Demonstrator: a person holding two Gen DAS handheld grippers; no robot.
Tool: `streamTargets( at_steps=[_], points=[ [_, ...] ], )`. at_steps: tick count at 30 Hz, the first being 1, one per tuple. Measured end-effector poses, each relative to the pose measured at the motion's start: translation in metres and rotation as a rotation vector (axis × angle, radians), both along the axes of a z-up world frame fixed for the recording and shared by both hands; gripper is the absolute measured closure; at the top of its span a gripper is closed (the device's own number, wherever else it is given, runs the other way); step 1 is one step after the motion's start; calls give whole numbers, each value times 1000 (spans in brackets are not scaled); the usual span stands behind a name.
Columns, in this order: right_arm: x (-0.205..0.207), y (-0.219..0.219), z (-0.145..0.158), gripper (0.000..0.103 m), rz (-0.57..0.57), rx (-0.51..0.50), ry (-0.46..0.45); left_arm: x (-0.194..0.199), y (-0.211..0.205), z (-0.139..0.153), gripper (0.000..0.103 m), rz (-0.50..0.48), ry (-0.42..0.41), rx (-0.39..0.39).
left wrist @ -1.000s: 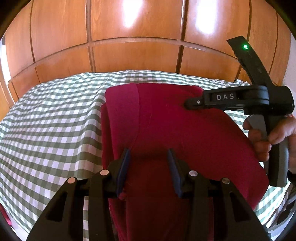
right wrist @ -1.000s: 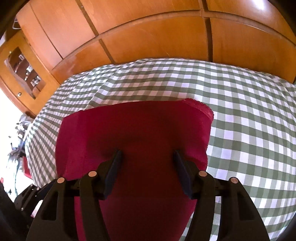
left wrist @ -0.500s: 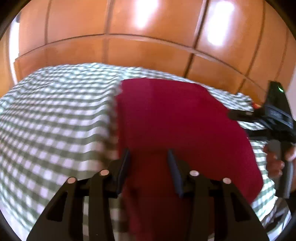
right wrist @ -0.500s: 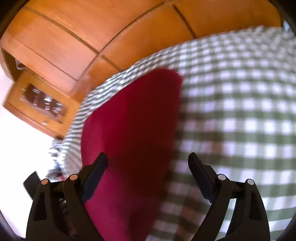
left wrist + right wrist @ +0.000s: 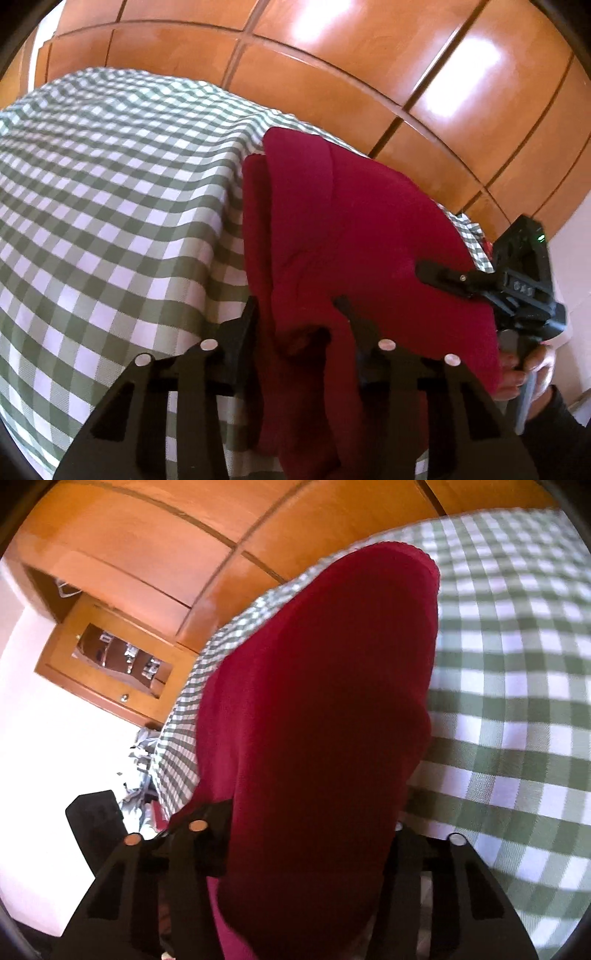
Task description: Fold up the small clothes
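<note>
A dark red garment [image 5: 351, 229] lies folded on the green-checked cloth [image 5: 110, 184]; its near edge hangs over the table's front. My left gripper [image 5: 299, 314] has its jaws closing on a bunched fold at the garment's near left edge, and the pads press the cloth. At the garment's right side in this view, my right gripper [image 5: 436, 273] rests a finger on the fabric. In the right wrist view the garment [image 5: 325, 686] fills the gap of the right gripper [image 5: 310, 816], whose jaws are closing on it. The fabric drapes over and hides the right finger.
A wooden panelled wardrobe [image 5: 332, 55] stands behind the table. A person's hand [image 5: 535, 363] holds the right gripper's handle. Checked cloth [image 5: 509, 664] stretches to the right of the garment. A glass-fronted wooden cabinet [image 5: 110, 657] and loose laundry [image 5: 140, 760] lie beyond the table's left edge.
Both grippers opened, shifted toward the garment's outer edges and rolled, then closed again. The right gripper now has thick fabric between its jaws; the left holds a bunched fold.
</note>
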State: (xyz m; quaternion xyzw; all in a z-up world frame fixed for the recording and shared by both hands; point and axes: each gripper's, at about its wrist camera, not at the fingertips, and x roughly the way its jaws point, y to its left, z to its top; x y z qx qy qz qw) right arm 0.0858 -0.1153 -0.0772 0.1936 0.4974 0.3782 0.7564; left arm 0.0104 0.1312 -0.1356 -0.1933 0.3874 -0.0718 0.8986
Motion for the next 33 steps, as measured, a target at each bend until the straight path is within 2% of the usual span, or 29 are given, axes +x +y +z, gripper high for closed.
streamTargets(
  at_steps=[5,8,12,16,20,22,25,27,29,31,33],
  points=[
    [-9,-3,33,61,-20,-26,-93,10,-11,11,66,-31,-6,31],
    [-11,-25,55,62,-88,-52,-161,28,-30,19,66,-73,-12,41],
    [-5,-79,86,62,-221,-69,-243,62,-77,36,66,-164,-44,54],
    [-3,-147,98,62,-391,-49,-271,102,-143,59,66,-274,-82,74],
    [-14,-224,79,62,-588,-34,-234,135,-223,70,66,-396,-89,109],
    [-21,-255,61,62,-661,-45,-188,141,-259,66,66,-454,-75,150],
    [-36,-295,26,62,-775,-70,-101,146,-319,46,69,-562,-36,257],
    [-48,-308,3,62,-828,-80,-50,146,-343,31,68,-609,-15,298],
    [-57,-311,-15,62,-862,-64,-45,143,-363,20,65,-633,-24,341],
    [-57,-316,-22,59,-896,-12,-30,144,-373,18,62,-638,-38,375],
    [-51,-321,-22,53,-904,-10,-10,141,-382,19,61,-643,-45,408]
  ],
)
